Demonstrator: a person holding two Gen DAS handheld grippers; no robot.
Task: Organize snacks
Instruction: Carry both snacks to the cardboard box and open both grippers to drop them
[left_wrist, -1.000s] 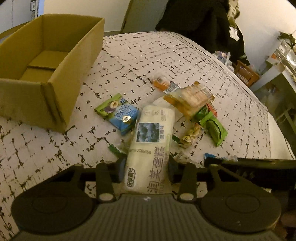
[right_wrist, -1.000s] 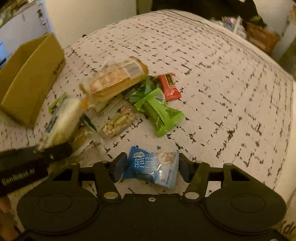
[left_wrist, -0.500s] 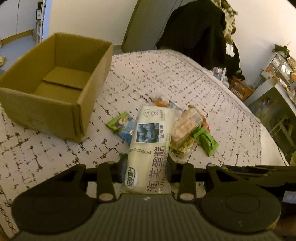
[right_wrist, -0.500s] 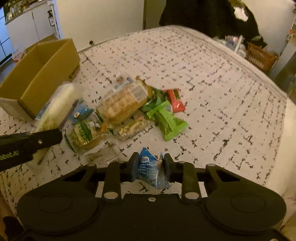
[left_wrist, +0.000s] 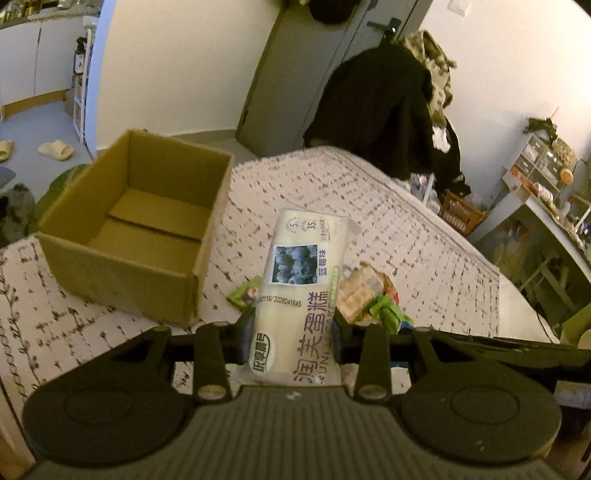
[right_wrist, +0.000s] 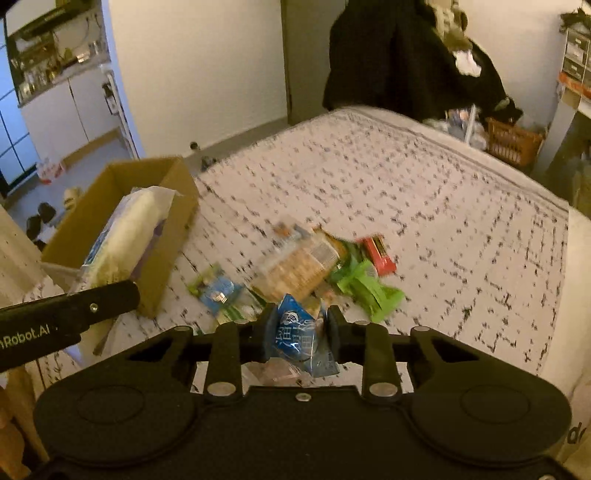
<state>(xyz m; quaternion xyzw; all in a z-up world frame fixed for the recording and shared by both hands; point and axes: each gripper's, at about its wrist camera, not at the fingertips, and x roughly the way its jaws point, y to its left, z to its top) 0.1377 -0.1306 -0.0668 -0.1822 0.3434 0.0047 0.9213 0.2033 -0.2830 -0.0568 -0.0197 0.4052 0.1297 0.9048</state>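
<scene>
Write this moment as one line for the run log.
left gripper: jaws shut on white cake pack | right gripper: jaws shut on blue packet | cardboard box: empty | other snacks: on bed

A white cake packet with a blueberry picture stood clamped between the left tongs, raised above a bed with a black-flecked cover. To its left sat an open cardboard box, nothing visible inside. Behind the packet lay a small heap of snacks, green wrappers among them.
</scene>
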